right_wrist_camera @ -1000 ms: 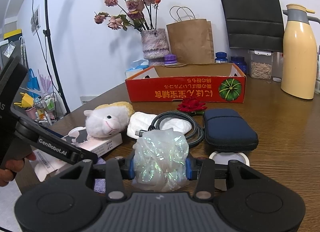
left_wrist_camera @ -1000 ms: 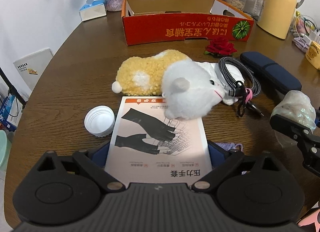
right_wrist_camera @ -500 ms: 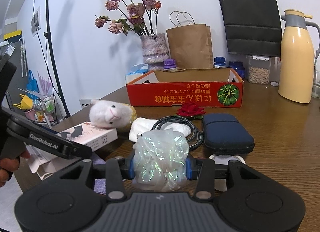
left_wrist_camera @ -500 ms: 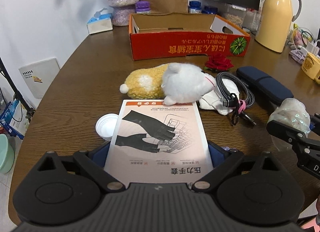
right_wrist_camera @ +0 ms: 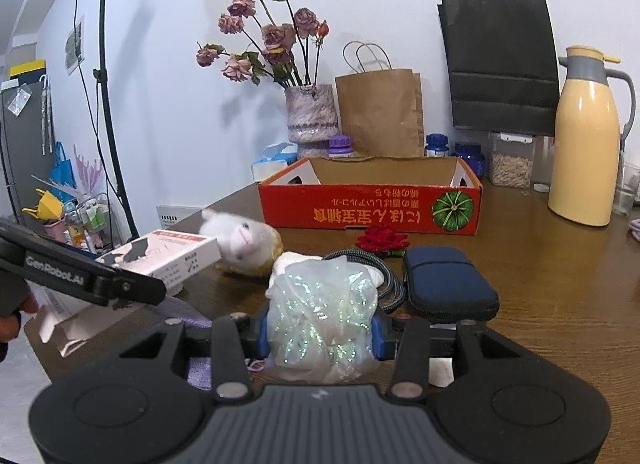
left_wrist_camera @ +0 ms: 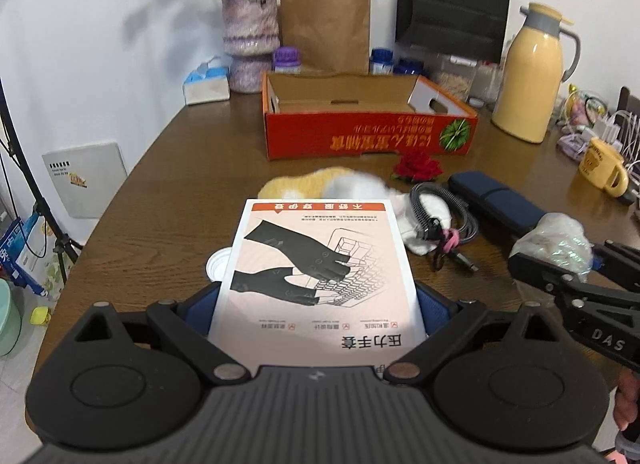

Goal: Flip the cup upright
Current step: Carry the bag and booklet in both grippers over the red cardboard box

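My left gripper [left_wrist_camera: 318, 300] is spread wide and pinches a flat white box with black gloves printed on it [left_wrist_camera: 318, 264], holding it up above the brown wooden table [left_wrist_camera: 168, 200]. My right gripper [right_wrist_camera: 320, 334] is squeezed part way shut on a crumpled, shiny see-through plastic bundle [right_wrist_camera: 322, 320], which I hold just above the table in front of a dark blue zip pouch [right_wrist_camera: 444, 284]. The small white cup [left_wrist_camera: 218, 264] sits on the table under the left edge of the box, mostly hidden, so I cannot tell which way up it is.
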{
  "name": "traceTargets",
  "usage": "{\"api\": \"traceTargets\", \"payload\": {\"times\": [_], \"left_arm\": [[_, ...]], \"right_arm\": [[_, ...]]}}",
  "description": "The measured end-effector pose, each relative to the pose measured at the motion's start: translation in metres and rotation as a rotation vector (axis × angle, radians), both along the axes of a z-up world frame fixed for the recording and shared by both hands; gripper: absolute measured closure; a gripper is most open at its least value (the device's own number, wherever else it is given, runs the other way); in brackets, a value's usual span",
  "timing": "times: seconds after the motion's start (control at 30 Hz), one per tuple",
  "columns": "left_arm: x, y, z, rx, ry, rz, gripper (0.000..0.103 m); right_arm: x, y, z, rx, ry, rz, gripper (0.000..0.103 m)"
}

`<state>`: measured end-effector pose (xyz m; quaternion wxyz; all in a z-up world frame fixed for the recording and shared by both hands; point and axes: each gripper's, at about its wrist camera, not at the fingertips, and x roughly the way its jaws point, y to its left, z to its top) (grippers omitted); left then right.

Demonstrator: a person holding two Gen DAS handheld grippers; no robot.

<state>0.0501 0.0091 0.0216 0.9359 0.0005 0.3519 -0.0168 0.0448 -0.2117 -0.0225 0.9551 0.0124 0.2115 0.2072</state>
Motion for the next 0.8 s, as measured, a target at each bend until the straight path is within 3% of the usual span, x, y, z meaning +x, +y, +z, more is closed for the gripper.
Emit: {"api": "traceTargets", "payload": {"times": [0.3, 0.8], "left_arm": [[-0.012, -0.009, 0.019, -0.034, -0.069, -0.020, 0.006], [0.012, -0.026, 0.047, -0.062, -0.141, -0.020, 0.006]], "right_arm": [[-0.010, 0.001, 0.016, -0.005, -0.036, -0.014, 0.060], [0.012, -0.005, 0.043, 0.019, -0.054, -0.039, 0.060]]}}
